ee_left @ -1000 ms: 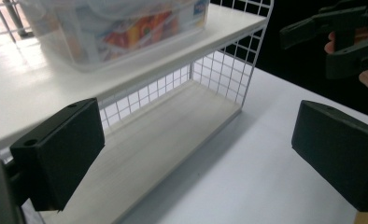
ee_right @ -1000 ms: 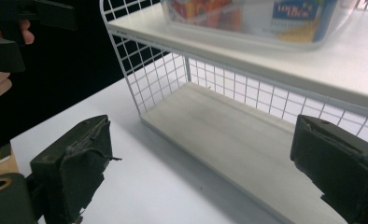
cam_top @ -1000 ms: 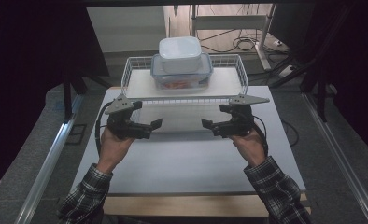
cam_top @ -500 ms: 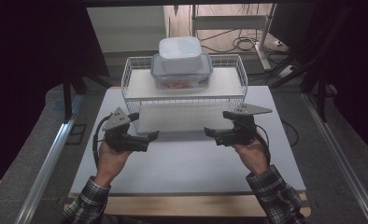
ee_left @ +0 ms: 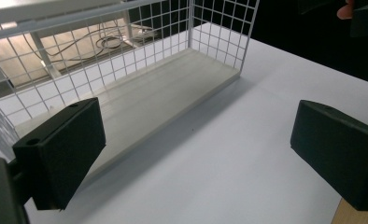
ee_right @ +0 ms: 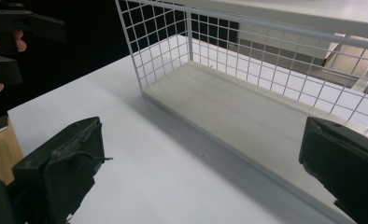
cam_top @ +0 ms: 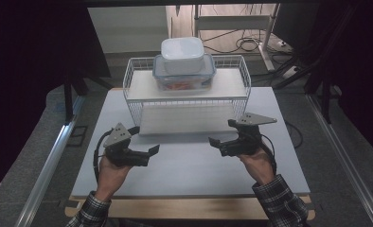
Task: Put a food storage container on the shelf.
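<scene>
My left gripper (cam_top: pixel 150 155) hovers low over the white table (cam_top: pixel 189 168), held in a hand at the left, jaws open and empty and pointing right. My right gripper (cam_top: pixel 217 145) mirrors it from the right. Its jaws have just been opening further, with nothing between them. A white wire rack (cam_top: pixel 132 101) stands behind both. On its upper shelf sits a clear tub with a grey-blue lid (cam_top: pixel 184 75), with a white lidded box (cam_top: pixel 182 54) stacked on it. In the left gripper view the open jaws (ee_left: pixel 198 154) frame the rack's lower board (ee_left: pixel 163 98). The right gripper view (ee_right: pixel 201 172) shows the same board (ee_right: pixel 247 112).
The table's wooden front edge (cam_top: pixel 189 208) runs near the person's plaid sleeves. Metal rails lie on the floor at both sides, and cables and a shelf frame (cam_top: pixel 232 23) sit behind the rack. The rack's lower board (cam_top: pixel 189 118) is bare.
Both hands have come down and back toward the person, away from the rack's front top edge, and now sit lower over the table.
</scene>
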The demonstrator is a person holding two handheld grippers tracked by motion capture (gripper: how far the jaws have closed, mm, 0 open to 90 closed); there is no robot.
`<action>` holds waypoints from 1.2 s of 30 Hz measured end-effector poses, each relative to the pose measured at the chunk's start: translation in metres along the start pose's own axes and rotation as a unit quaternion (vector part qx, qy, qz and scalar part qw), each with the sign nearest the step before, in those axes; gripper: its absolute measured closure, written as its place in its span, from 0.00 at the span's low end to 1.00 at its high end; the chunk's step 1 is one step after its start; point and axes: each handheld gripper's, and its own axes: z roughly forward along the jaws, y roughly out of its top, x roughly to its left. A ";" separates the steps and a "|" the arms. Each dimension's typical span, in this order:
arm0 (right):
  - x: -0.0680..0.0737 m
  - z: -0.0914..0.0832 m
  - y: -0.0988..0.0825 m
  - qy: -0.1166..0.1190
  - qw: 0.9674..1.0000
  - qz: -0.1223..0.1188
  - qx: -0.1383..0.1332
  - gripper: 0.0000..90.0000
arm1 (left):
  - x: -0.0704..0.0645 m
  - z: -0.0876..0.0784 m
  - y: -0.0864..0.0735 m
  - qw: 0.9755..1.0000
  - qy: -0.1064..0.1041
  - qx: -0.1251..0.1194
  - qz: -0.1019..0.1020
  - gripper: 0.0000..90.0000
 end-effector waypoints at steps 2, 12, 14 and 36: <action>0.001 -0.001 -0.003 0.001 1.000 0.000 0.001 0.01 | 0.000 -0.001 -0.004 1.000 0.000 0.000 -0.001 0.03; 0.000 -0.004 -0.024 -0.010 1.000 -0.003 0.012 0.00 | 0.000 -0.001 -0.029 1.000 0.006 0.004 -0.006 0.03; 0.000 -0.005 -0.029 -0.015 1.000 -0.004 0.014 0.00 | 0.000 -0.001 -0.033 1.000 0.008 0.007 -0.007 0.03; -0.006 -0.022 -0.066 -0.051 0.998 0.004 0.036 0.00 | 0.001 -0.009 -0.069 0.999 0.032 0.036 -0.016 0.00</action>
